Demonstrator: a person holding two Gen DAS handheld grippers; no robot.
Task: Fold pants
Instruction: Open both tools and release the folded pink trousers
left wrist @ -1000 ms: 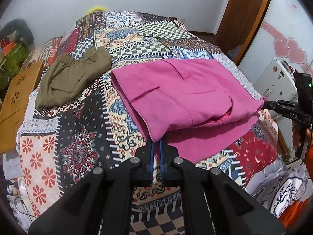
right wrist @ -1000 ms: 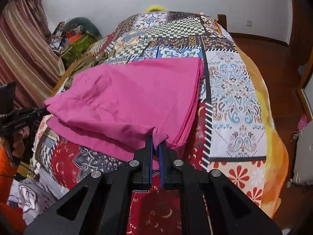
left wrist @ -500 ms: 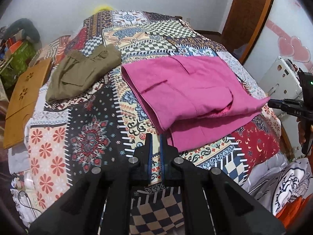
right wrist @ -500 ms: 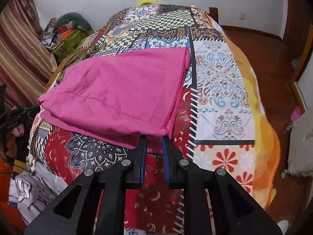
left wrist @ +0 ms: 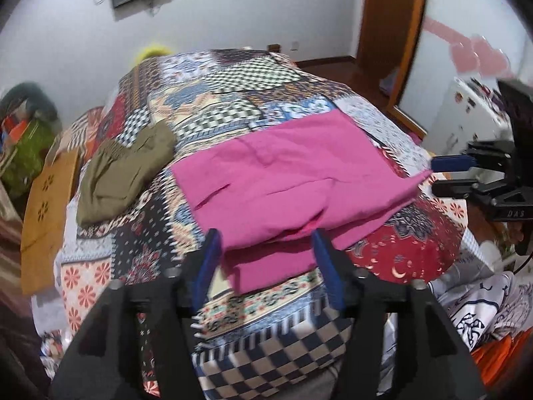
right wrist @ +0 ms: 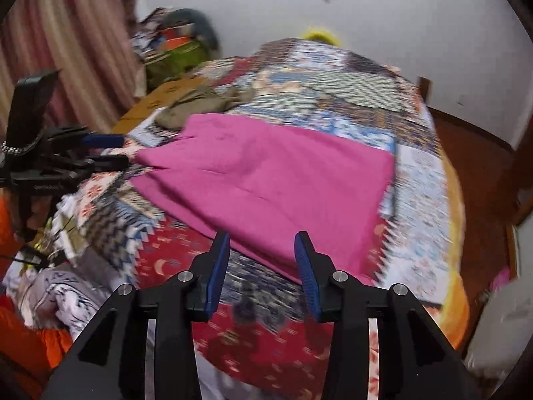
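Patchwork bed (left wrist: 233,100): pink pants (left wrist: 293,183) lie folded at near edge. Left gripper (left wrist: 265,260) and right gripper (right wrist: 262,263) jaws just opening, holding nothing. Fold looks done.

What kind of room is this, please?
Most likely a home bedroom: the pink pants lie on a bed under a patchwork bedspread, a striped curtain hangs along one wall, and a wooden door frame stands by the other.
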